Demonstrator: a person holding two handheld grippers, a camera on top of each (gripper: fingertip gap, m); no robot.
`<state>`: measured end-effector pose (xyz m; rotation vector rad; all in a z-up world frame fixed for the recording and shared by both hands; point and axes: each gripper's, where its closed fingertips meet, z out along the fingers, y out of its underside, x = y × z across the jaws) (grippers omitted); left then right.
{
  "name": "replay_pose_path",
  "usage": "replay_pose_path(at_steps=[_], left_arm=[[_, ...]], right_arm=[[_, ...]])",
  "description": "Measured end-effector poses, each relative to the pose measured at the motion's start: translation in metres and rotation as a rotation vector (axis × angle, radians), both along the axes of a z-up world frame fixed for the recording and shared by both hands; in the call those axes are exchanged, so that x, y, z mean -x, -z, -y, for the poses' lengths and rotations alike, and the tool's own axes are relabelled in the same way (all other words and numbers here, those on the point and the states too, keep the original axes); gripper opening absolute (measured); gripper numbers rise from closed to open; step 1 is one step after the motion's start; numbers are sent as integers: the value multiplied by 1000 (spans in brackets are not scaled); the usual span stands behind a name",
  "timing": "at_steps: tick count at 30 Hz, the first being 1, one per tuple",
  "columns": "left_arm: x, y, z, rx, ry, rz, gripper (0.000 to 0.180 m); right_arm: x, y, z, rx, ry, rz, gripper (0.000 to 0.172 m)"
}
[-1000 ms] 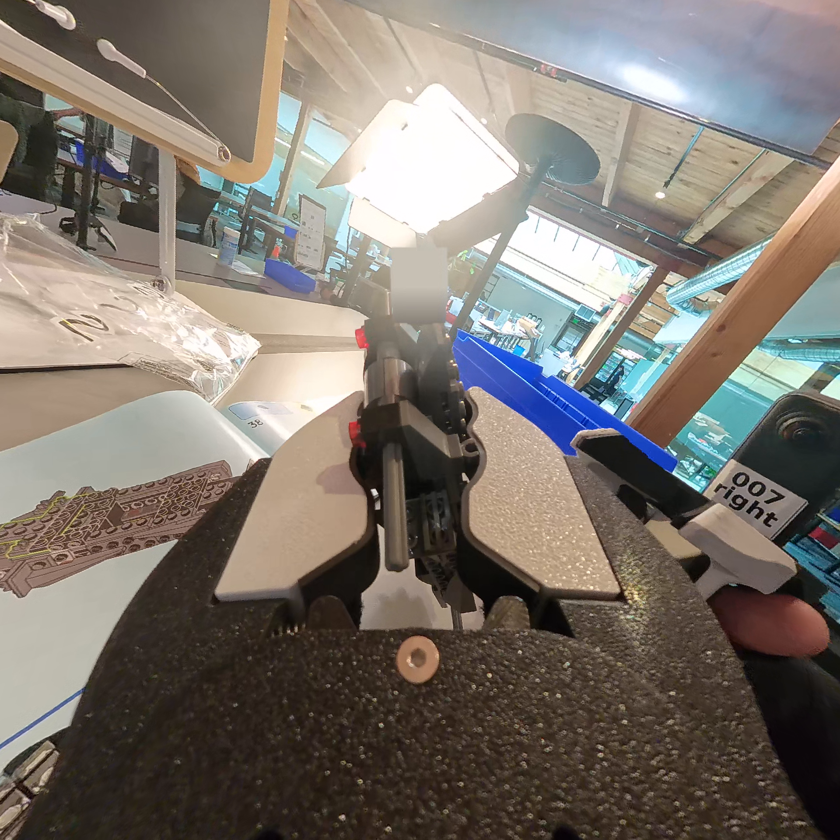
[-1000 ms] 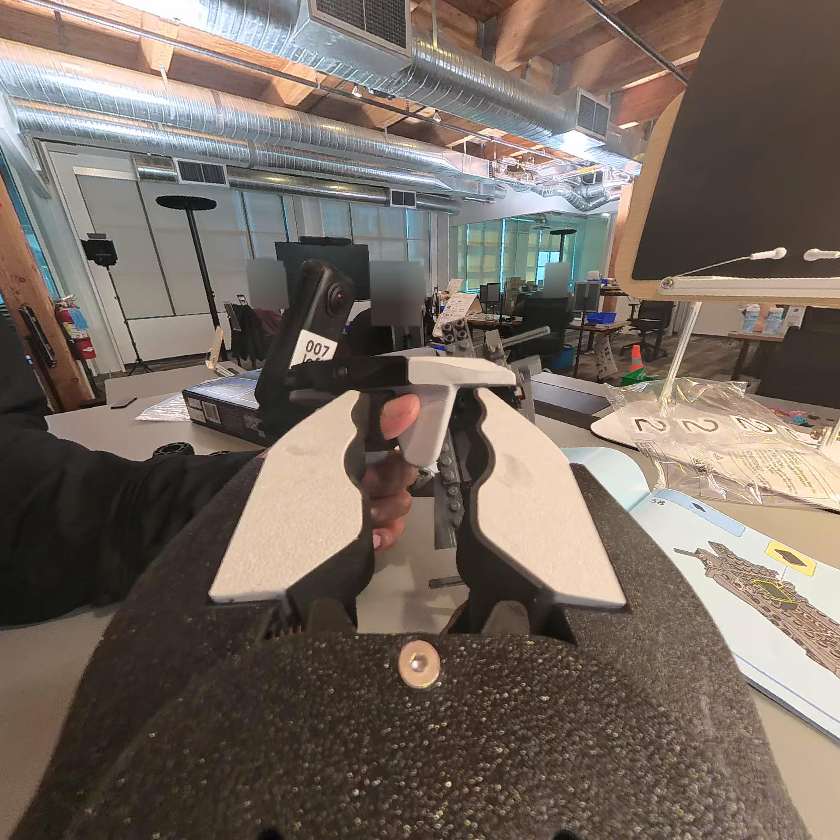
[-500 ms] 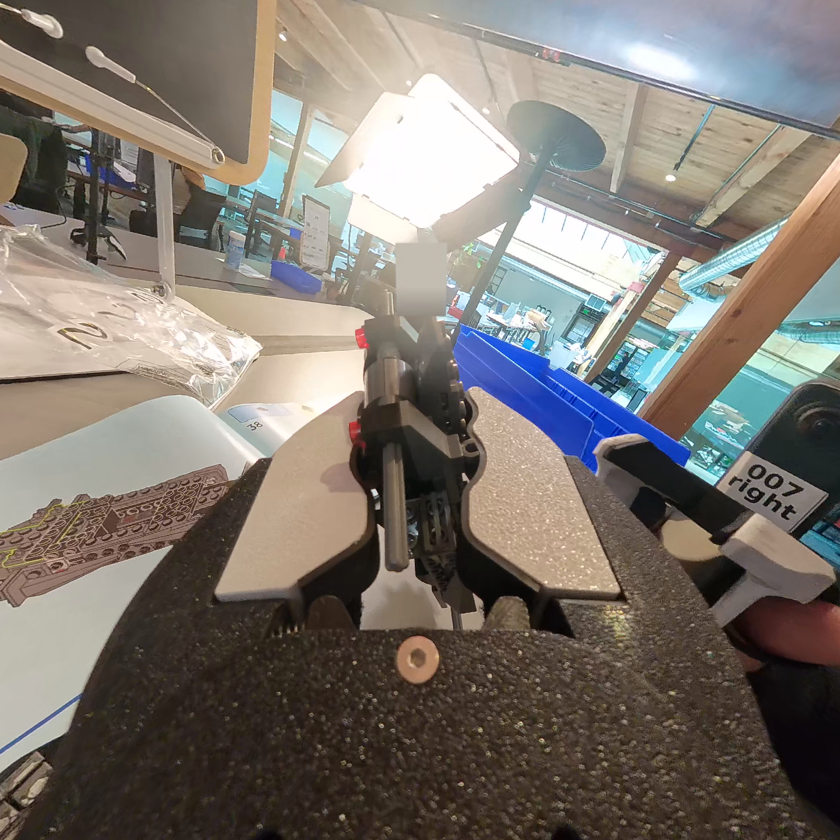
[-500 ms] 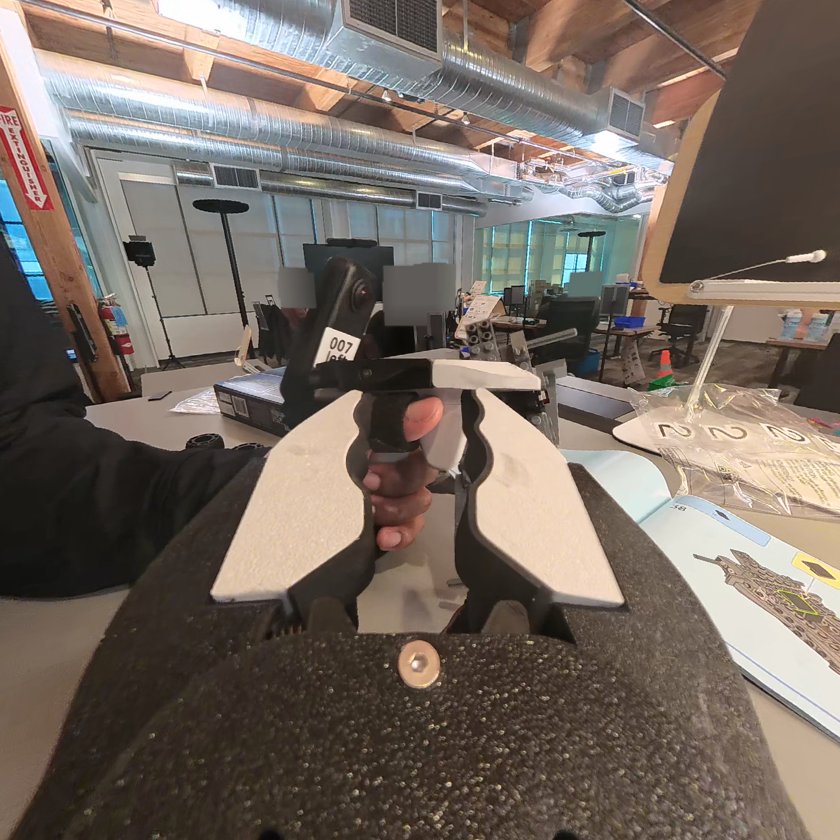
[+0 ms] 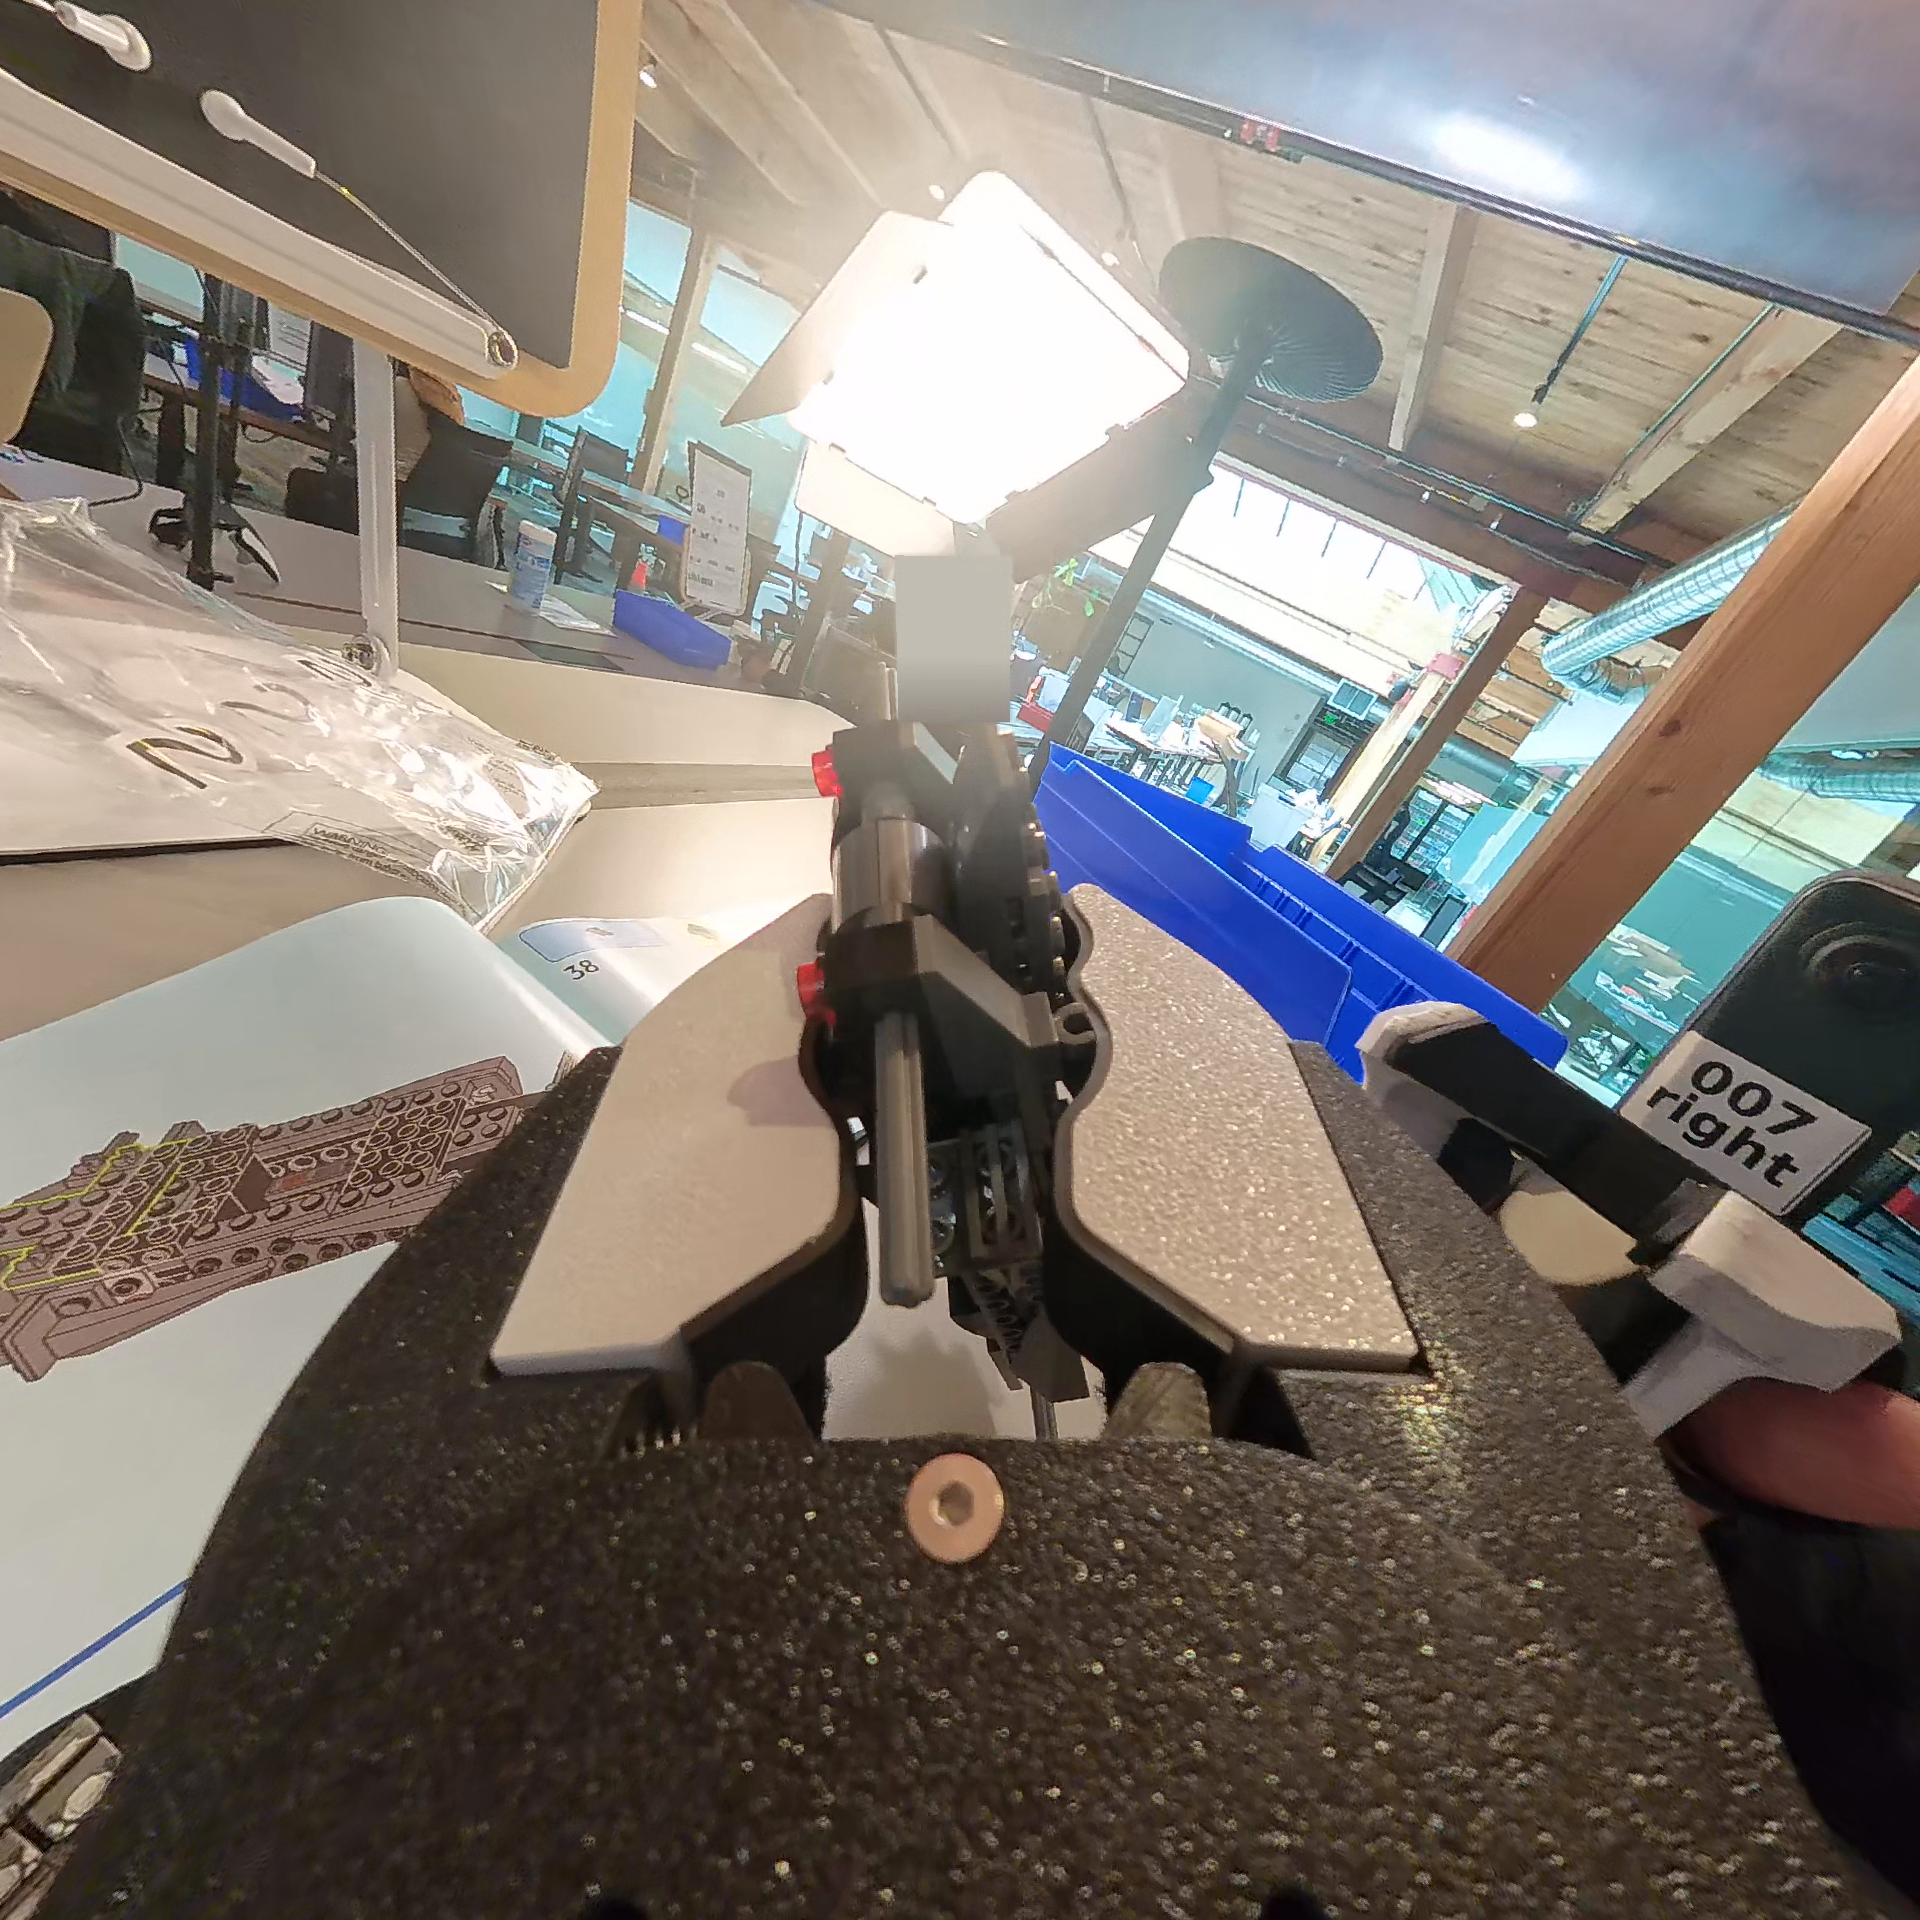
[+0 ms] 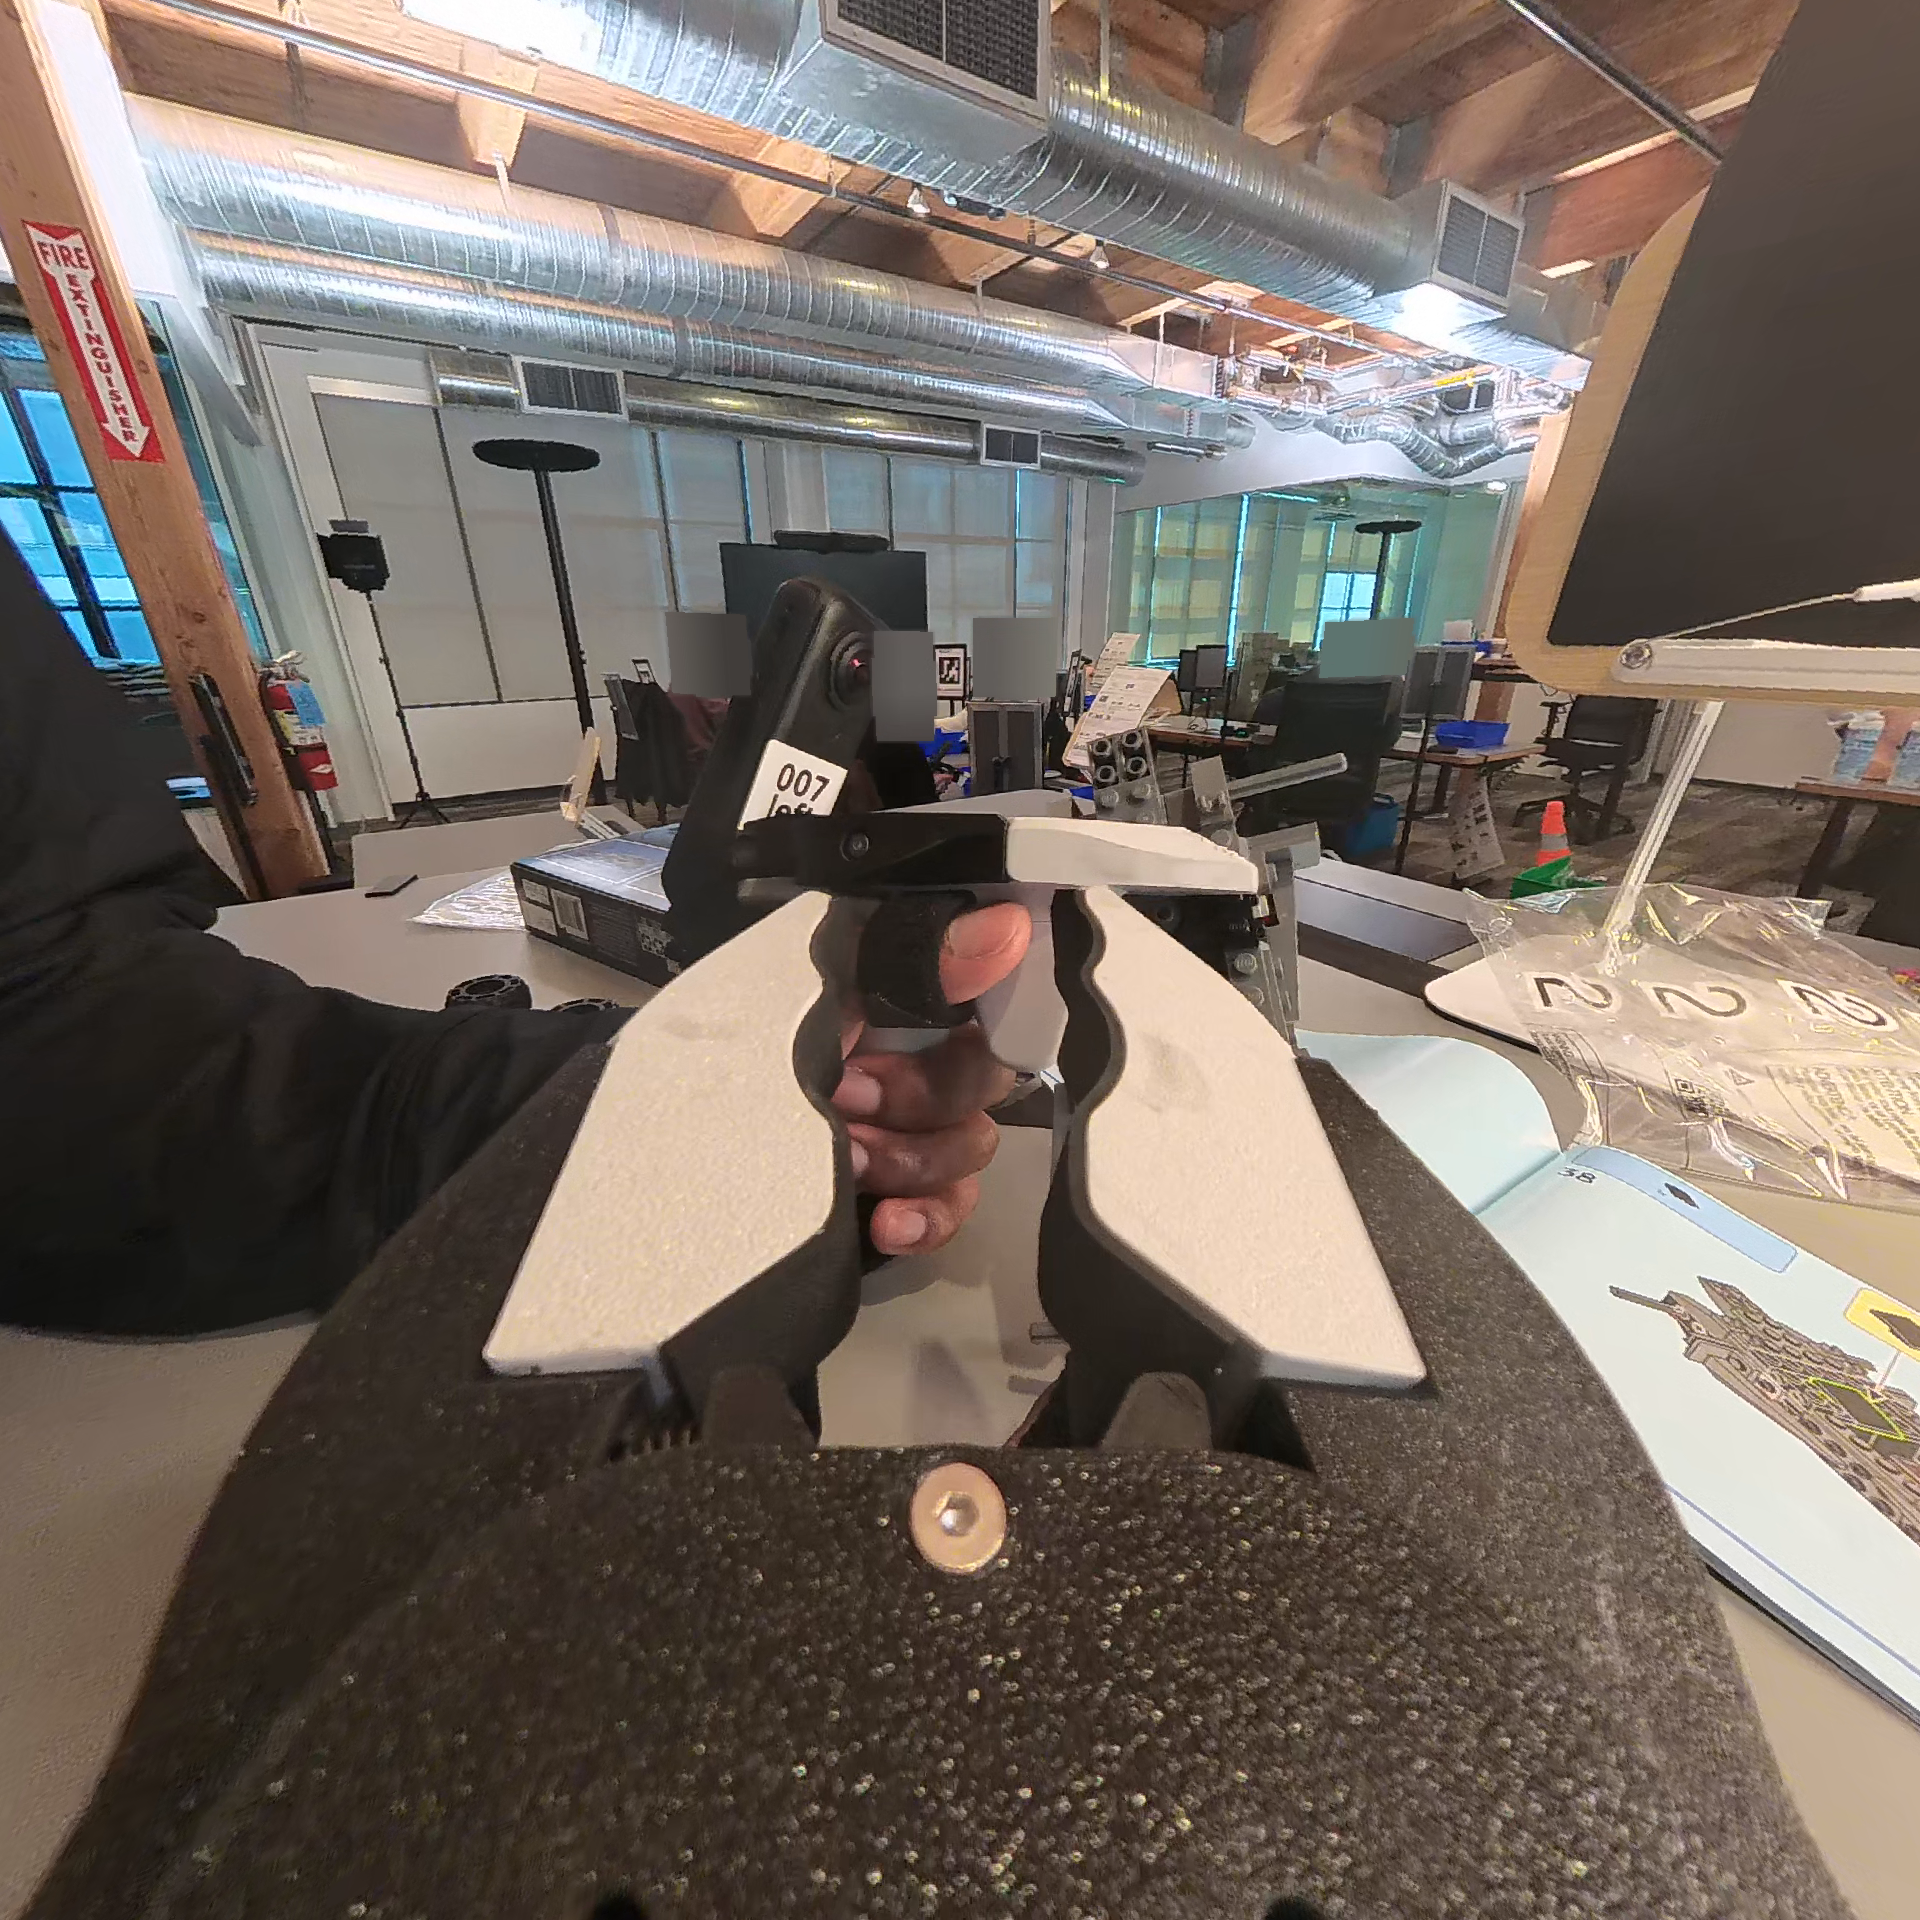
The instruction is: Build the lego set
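Between the left gripper's (image 5: 951, 997) fingers: a grey brick model (image 5: 935, 935), clamped.
Right gripper (image 6: 940, 997) narrowly open, bare, facing the left hand (image 6: 914, 1101).

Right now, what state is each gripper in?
Left gripper: shut on a dark grey brick-built model.
Right gripper: open, nothing between its fingers.

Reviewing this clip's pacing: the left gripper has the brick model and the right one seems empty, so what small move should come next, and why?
Probably bring the open, empty right gripper toward the dark grey brick model, which the left gripper clamps above the instruction booklet.
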<state>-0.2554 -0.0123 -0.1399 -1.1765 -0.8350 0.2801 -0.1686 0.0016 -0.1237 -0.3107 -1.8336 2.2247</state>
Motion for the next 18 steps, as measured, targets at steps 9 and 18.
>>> replay_pose_path(at_steps=[9,18], left_arm=[[1,3,-3,15,11,17,37],[-1,3,-6,20,43,25,37]], right_arm=[[2,-1,-4,20,5,5,38],[10,-3,-10,32,65,12,38]])
